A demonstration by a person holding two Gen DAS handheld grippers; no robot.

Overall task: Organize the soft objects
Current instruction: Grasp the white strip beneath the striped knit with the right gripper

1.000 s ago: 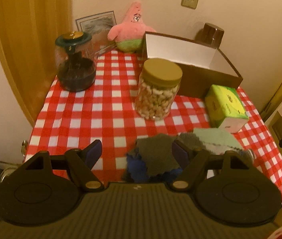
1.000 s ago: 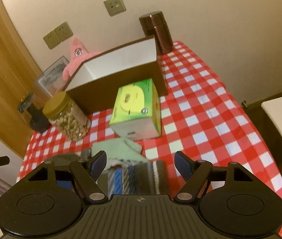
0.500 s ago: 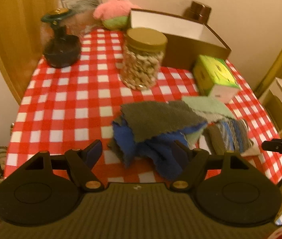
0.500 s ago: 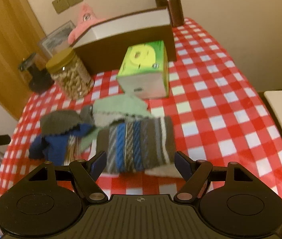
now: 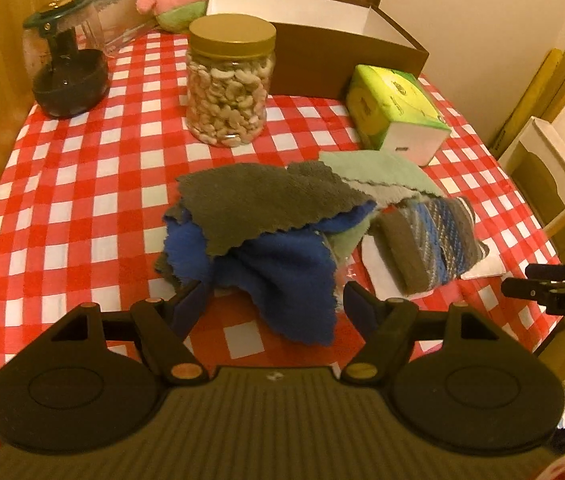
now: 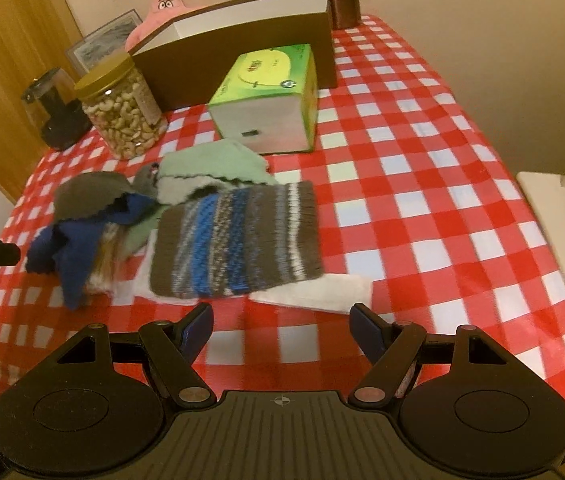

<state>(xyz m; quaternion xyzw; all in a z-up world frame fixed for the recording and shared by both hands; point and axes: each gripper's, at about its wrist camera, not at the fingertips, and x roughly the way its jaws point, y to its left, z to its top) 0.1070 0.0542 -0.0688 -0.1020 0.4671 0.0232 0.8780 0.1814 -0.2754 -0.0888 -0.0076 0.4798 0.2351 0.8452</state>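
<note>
Both tools gape wide, holding nothing: the left tool (image 5: 272, 300) over the blue cloth (image 5: 282, 268), the right tool (image 6: 281, 320) at six o'clock of the striped knit piece (image 6: 238, 240). Overlapping cloths may drag along, nudging the nut jar (image 5: 228, 84) at twelve o'clock.

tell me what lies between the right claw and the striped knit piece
Mostly bare checked tablecloth, seen in the right wrist view. The open right claw sits just short of the striped knit piece, and only the edge of the white sheet under it pokes into that stretch.
</note>
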